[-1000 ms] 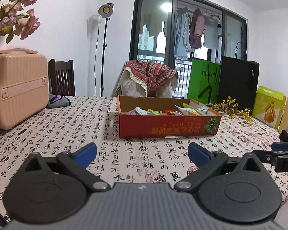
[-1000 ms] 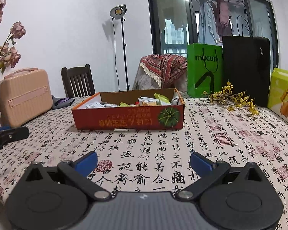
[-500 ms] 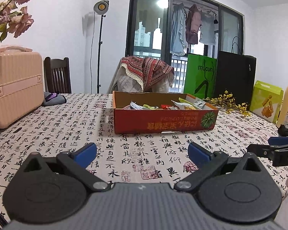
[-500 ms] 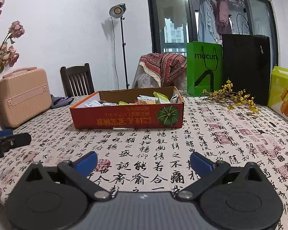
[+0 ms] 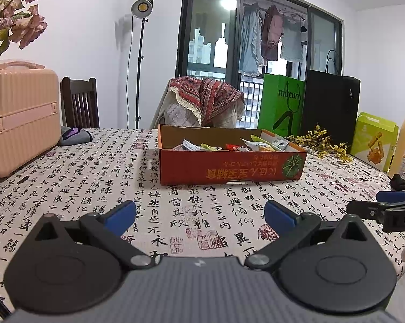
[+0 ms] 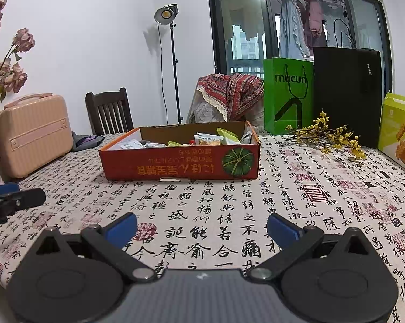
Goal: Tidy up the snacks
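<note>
Both of my grippers are spread wide and carry nothing: the left gripper (image 5: pixel 199 214) and the right gripper (image 6: pixel 201 227) hang low over the table (image 6: pixel 296 188), side by side. Straight ahead of both, well beyond the fingertips, sits the box (image 5: pixel 230 165), open-topped, with the snacks (image 6: pixel 205 140) lying loose inside; I see no packets out on the cloth. That fits either a sorted box or a jumble I have yet to sort, and I cannot tell which. Its long axis runs left to right across my view, one long printed side facing me.
</note>
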`<state>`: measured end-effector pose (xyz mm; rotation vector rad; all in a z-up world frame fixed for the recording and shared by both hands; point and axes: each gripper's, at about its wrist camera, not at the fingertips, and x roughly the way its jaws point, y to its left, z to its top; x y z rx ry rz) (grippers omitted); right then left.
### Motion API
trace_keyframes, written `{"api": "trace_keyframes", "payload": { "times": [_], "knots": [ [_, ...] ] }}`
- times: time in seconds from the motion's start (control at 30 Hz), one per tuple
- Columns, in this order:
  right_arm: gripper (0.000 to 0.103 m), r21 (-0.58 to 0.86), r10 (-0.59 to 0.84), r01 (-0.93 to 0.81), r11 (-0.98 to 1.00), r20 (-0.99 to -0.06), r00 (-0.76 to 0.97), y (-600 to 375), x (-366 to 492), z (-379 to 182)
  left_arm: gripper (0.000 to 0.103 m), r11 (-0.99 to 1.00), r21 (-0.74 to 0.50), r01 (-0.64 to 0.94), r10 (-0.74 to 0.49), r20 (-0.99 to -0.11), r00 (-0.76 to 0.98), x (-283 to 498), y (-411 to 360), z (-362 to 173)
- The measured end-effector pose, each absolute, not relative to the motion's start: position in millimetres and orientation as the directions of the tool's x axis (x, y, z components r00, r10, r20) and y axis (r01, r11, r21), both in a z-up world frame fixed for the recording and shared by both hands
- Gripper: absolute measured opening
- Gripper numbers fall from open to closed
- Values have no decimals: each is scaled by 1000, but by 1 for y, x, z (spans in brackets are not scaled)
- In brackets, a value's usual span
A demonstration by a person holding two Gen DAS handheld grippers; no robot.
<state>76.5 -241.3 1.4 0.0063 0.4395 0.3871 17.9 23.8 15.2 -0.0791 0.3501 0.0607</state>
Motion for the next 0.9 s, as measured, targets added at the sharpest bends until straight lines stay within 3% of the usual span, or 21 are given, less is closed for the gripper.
{"api": "trace_keyframes", "payload": {
  "times": [0.9],
  "knots": [
    [103, 90, 366, -364, 927, -425, 828, -240, 79, -5, 103, 994, -100, -48, 11, -347, 938, 15, 24, 12]
  ]
}}
